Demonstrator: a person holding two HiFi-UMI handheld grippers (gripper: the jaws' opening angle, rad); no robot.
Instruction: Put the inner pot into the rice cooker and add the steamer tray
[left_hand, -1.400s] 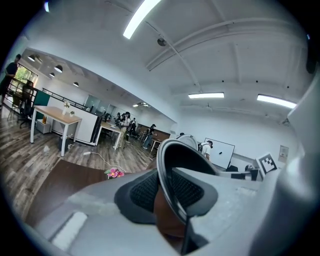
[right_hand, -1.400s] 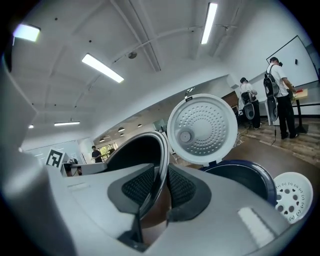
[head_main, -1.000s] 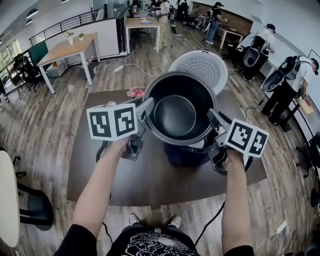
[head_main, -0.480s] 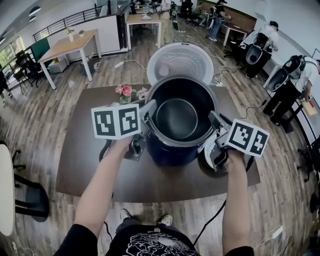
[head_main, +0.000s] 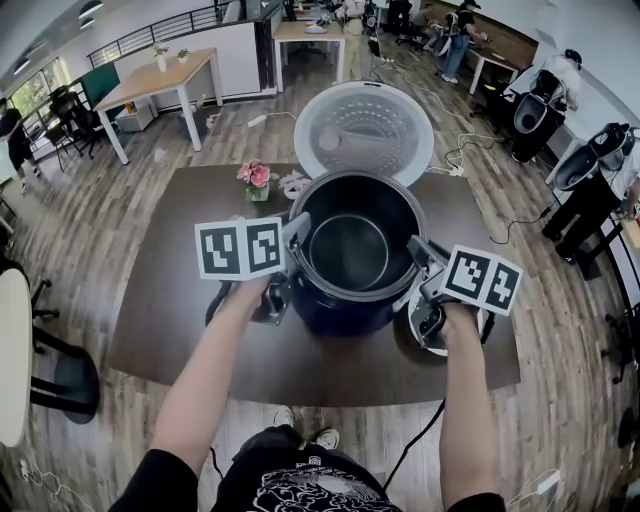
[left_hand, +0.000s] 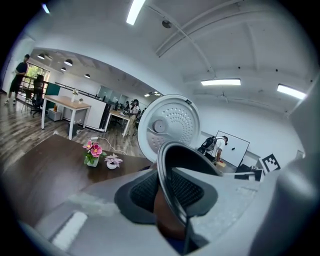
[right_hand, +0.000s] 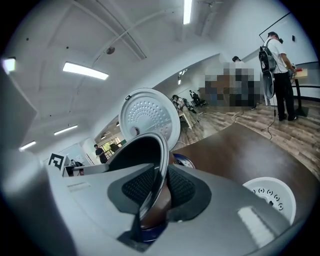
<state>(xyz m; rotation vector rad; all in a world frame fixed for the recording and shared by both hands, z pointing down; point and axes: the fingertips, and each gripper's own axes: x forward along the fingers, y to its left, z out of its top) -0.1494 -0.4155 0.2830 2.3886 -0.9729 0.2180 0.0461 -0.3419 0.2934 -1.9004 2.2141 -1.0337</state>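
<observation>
Lowered since a second ago, the round dark metal inner pot sits low over the dark-blue rice cooker at frame centre on the brown table; left tongs and right tongs each clench its rim.

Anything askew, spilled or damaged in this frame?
Nothing stands out. The inner pot is roughly level at the rice cooker opening, gripped on opposite rim edges by the left hand-held gripper and right hand-held gripper. The steamer tray lies flat beside it.
</observation>
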